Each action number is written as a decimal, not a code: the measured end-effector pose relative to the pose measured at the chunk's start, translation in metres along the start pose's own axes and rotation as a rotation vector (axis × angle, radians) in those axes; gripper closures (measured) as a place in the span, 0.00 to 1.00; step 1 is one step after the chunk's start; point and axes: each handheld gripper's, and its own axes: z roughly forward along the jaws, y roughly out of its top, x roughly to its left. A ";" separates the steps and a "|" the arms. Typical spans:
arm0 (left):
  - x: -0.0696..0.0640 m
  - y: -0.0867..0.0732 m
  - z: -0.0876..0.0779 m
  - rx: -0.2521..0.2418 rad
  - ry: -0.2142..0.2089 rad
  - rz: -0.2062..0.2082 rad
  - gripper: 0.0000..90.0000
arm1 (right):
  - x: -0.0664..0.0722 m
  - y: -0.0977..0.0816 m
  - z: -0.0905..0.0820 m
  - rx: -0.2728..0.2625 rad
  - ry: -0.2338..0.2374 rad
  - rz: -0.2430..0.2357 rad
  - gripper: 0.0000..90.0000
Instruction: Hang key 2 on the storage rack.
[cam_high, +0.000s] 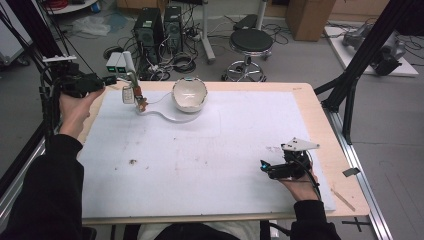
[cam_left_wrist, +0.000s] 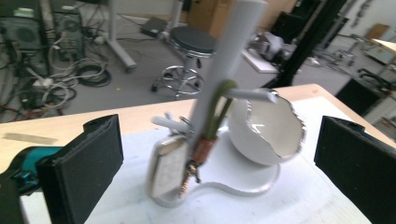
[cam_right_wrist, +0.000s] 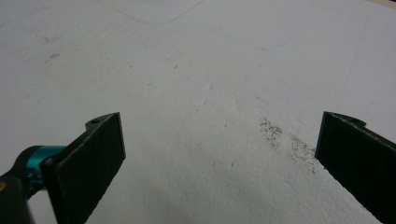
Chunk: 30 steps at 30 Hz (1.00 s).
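A white stand (cam_high: 165, 114) sits at the far left of the white mat, with an upright post (cam_left_wrist: 224, 70) and short pegs. From the pegs hang a silver metal tag (cam_left_wrist: 164, 170) and a green cord with a brown fob and keys (cam_left_wrist: 204, 144). A white bowl (cam_high: 189, 95) rests tilted on the stand's base, its glossy inside (cam_left_wrist: 273, 133) facing the right. My left gripper (cam_high: 107, 80) is held above the table's far left corner, open, facing the stand (cam_left_wrist: 219, 126) from a short distance with nothing between its jaws. Low over the near right of the mat, my right gripper (cam_high: 264, 166) is open and empty (cam_right_wrist: 219, 121).
The white mat (cam_high: 200, 160) covers most of the wooden table (cam_high: 320, 125) and carries a small brown speck (cam_high: 133, 161) and dark grit (cam_right_wrist: 285, 137). Beyond the far edge stand a stool (cam_high: 250, 42), computer towers (cam_high: 150, 27) and cables. A black frame strut (cam_high: 350, 75) rises at the right.
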 end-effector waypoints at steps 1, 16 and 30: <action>-0.002 -0.002 -0.001 -0.002 -0.006 -0.001 0.02 | 0.000 0.000 0.000 0.002 -0.001 0.002 0.01; -0.020 -0.031 -0.003 0.025 -0.024 0.072 0.02 | 0.000 0.000 0.001 0.008 -0.002 -0.001 0.01; -0.026 -0.069 -0.009 0.061 -0.040 0.093 0.02 | 0.000 0.000 0.001 0.008 -0.006 -0.003 0.01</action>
